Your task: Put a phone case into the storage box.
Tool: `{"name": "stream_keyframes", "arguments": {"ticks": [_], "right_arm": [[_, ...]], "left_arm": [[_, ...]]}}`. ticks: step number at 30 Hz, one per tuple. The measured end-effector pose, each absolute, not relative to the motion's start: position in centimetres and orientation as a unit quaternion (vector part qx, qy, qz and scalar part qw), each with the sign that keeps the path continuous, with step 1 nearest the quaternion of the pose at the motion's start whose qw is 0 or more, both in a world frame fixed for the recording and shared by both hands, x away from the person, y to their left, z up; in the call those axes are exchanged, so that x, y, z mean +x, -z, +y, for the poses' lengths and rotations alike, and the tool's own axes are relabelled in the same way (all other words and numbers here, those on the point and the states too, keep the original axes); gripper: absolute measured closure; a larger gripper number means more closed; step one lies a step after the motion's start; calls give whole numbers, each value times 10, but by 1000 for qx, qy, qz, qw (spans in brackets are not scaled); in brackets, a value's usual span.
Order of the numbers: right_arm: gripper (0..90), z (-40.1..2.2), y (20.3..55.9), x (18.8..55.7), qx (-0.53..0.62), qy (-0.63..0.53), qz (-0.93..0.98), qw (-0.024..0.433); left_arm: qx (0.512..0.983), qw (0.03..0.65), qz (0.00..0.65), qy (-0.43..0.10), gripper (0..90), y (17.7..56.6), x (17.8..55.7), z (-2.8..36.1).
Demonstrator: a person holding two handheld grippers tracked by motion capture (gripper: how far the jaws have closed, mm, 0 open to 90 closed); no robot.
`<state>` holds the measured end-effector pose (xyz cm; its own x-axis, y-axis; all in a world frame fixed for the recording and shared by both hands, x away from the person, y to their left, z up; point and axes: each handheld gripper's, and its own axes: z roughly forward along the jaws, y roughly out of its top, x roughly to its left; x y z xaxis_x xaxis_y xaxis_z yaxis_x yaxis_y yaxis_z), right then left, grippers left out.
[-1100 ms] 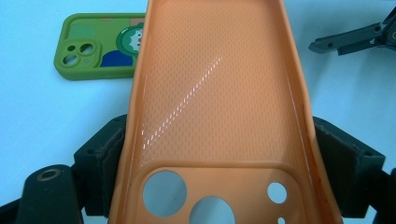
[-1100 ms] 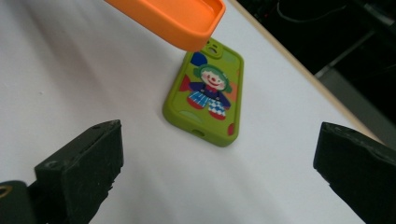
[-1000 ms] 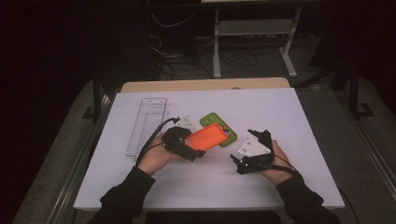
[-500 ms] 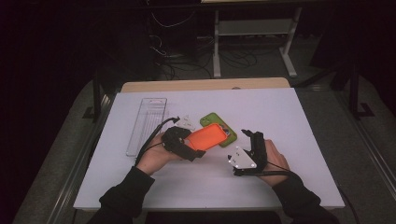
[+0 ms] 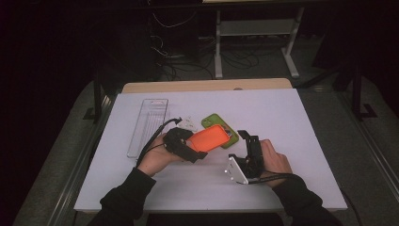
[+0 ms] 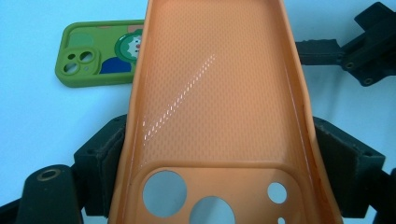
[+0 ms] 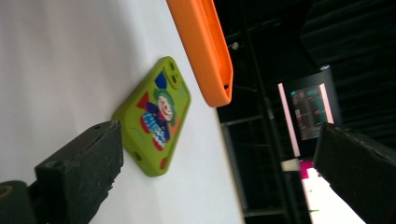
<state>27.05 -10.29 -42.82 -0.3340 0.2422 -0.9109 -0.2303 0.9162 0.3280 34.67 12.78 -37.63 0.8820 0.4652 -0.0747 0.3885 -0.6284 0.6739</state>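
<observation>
My left gripper (image 5: 193, 144) is shut on an orange phone case (image 5: 210, 138) and holds it tilted above the white table top (image 5: 291, 117). In the left gripper view the jaws of that gripper (image 6: 219, 154) clamp the orange case (image 6: 215, 84) across its camera-hole end, with the hollow inside facing the camera. A green cartoon-printed phone case (image 5: 221, 128) lies flat on the table just beyond it, also seen in the left gripper view as the green case (image 6: 95, 58). My right gripper (image 5: 249, 137) stands open to the right of both cases with nothing between its jaws. In the right gripper view, the right gripper (image 7: 222, 135) faces the green case (image 7: 154, 116) and the orange case (image 7: 203, 46).
A clear plastic tray (image 5: 148, 123) lies at the left of the table. Small whitish bits (image 5: 189, 123) lie between the tray and the green case. The wooden table edge (image 5: 207, 85) runs along the far side, with a dark floor, cables and a stand behind it.
My right gripper has drawn back toward the person and a little left, away from the orange case. The left gripper and the orange case have stayed put.
</observation>
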Motion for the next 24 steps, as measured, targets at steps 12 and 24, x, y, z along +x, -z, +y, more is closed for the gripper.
{"name": "stream_keyframes", "arguments": {"ticks": [12, 24], "right_arm": [[8, -95, 434, 269, -54, -180, 770, 610], [9, -77, 435, 271, -87, -180, 752, 628]], "left_arm": [[905, 354, 230, -53, 158, 376, 347, 127], [906, 354, 224, -58, 158, 376, 346, 126]]}}
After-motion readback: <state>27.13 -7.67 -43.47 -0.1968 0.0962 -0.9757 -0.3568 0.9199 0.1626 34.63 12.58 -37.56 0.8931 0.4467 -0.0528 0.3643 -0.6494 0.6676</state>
